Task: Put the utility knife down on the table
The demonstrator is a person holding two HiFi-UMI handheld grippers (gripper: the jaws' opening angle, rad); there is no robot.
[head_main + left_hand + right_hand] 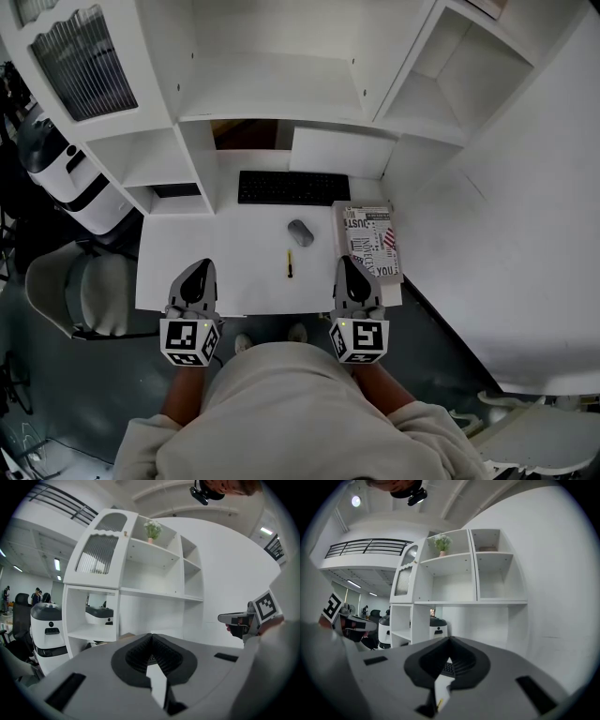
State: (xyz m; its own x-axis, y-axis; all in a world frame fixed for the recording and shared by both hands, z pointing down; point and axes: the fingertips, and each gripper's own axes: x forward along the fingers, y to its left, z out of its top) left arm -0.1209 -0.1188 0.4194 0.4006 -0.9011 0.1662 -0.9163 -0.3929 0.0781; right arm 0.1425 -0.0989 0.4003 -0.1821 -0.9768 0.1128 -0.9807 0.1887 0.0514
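Note:
The utility knife (290, 262), slim with a yellow and black body, lies on the white desk (244, 272) between my two grippers. It points away from me and nothing touches it. My left gripper (199, 268) hovers over the desk's near edge to the knife's left, jaws shut and empty. My right gripper (348, 263) hovers to the knife's right, also shut with nothing in it. In the left gripper view the jaws (151, 639) meet, and the right gripper (243, 620) shows beyond them. In the right gripper view the closed jaws (450, 642) leave a sliver showing the knife (439, 704).
A black keyboard (292, 187) lies at the back of the desk and a grey mouse (300, 232) in front of it. A printed book (369, 239) sits at the right edge, under the right gripper. White shelves (272, 84) rise behind. A chair (75, 291) stands on the left.

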